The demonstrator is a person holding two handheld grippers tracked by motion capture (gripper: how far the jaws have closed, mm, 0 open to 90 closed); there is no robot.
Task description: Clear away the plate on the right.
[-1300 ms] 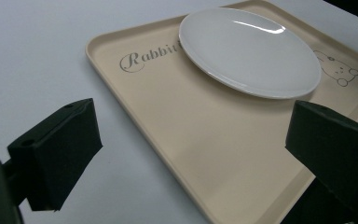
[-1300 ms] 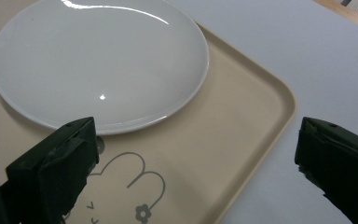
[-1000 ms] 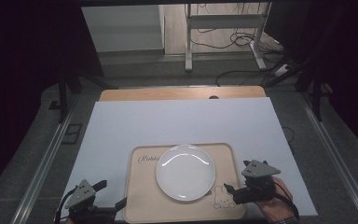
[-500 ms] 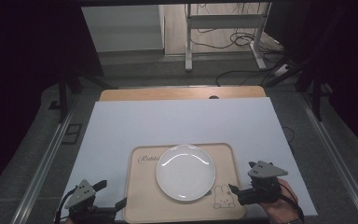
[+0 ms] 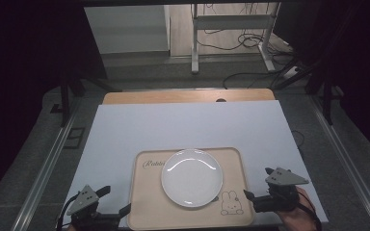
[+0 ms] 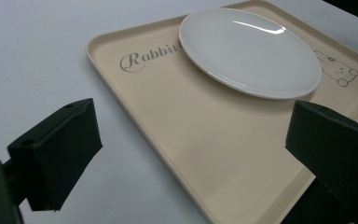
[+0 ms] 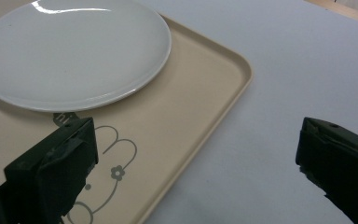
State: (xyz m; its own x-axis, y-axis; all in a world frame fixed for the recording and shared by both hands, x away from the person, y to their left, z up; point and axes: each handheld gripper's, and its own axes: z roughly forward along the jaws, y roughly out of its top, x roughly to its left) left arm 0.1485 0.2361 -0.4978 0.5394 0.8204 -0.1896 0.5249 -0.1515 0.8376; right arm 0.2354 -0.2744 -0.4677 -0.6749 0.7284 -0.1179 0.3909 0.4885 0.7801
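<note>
A beige tray [image 5: 149, 204] with a rabbit drawing and the word "Rabbit" lies at the near middle of the table. A round white plate [image 5: 191, 177] rests on it, nothing on the plate. My left gripper [image 5: 117, 199] sits at the tray's near left corner, jaws open. In the left gripper view the left gripper [image 6: 191, 154] spans that corner of the tray [image 6: 205, 140], with the plate [image 6: 249, 46] beyond. My right gripper [image 5: 257, 183] is open just off the tray's right edge. In the right gripper view the right gripper [image 7: 196, 168] straddles the rim of the tray [image 7: 186, 93], beside the plate [image 7: 74, 51].
A white sheet [image 5: 188, 125] covers the table, with a strip of wooden tabletop [image 5: 188, 96] showing at the far edge. Metal rails [image 5: 43, 178] run along both sides. A desk frame [image 5: 231, 29] and cables stand on the floor beyond. A hand [image 5: 298, 216] holds the right gripper.
My right gripper has drawn to the right, from over the tray's rabbit corner to just outside its right edge. The left gripper, tray and plate have not moved.
</note>
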